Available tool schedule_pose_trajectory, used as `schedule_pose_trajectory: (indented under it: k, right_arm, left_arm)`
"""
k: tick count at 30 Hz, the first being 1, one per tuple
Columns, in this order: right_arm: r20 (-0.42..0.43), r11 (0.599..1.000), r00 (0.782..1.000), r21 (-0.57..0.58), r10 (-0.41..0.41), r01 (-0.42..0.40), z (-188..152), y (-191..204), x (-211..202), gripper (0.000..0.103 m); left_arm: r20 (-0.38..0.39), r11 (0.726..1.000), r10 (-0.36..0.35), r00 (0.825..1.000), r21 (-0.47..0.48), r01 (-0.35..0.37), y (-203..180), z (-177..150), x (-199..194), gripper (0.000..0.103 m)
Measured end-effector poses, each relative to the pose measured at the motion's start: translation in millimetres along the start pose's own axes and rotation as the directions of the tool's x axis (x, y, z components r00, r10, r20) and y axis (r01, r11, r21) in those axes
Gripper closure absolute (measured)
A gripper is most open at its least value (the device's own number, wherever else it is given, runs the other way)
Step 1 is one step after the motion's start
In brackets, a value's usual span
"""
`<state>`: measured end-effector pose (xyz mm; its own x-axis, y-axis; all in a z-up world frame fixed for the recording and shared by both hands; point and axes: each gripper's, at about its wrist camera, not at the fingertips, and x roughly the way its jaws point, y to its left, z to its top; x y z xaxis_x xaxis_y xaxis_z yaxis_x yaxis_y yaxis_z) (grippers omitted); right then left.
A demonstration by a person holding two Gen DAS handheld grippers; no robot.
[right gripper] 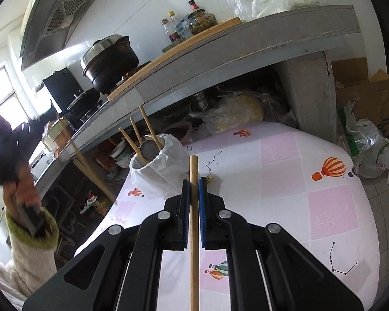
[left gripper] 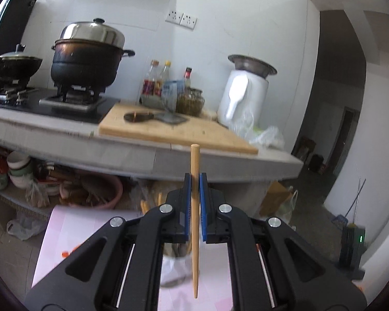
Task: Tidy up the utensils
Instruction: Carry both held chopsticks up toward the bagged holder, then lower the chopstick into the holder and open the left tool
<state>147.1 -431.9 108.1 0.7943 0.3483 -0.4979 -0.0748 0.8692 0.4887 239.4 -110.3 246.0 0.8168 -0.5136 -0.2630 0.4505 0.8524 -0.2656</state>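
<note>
Bamboo chopsticks are clamped one in each hand-held gripper: the right hand-held gripper point(right gripper: 194, 181) is closed on a chopstick point(right gripper: 193, 223) running along its fingers, blunt end pointing far, and the left hand-held gripper point(left gripper: 195, 177) pinches its own chopstick point(left gripper: 195, 220) upright, tip down. The white-wrapped holder point(right gripper: 157, 167), already bristling with three leaning chopsticks point(right gripper: 138, 140), stands on the pink-checked bench point(right gripper: 285, 181) ahead and left of the right hand-held gripper, which looks nearer; each stick probably needs tipping vertical over that mouth.

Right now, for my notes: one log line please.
left tool: shut on chopstick | right tool: shut on chopstick | holder: on table
</note>
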Motion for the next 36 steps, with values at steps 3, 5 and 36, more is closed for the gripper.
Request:
schedule_pose_trajectory:
  k: [3,5,36]
  right_arm:
    - [-0.013,1.0,1.0,0.003,0.001,-0.001,-1.8,-2.0,3.6,0.096]
    - [-0.018,1.0,1.0,0.005,0.0,0.0,-2.7,-3.4,5.3,0.096]
    - [-0.046,1.0,0.999,0.007,-0.012,0.013,-7.3,-7.6,13.9,0.096]
  left_arm:
    - [0.033,1.0,0.007,0.999,0.003,-0.007,1.3,15.4,11.9,0.098]
    - [0.046,1.0,0.022,0.999,0.01,-0.023,2.3,22.4,23.8,0.098]
    - [-0.077,0.996,0.032,0.997,-0.086,-0.039,50.3,-71.8,92.1,0.098]
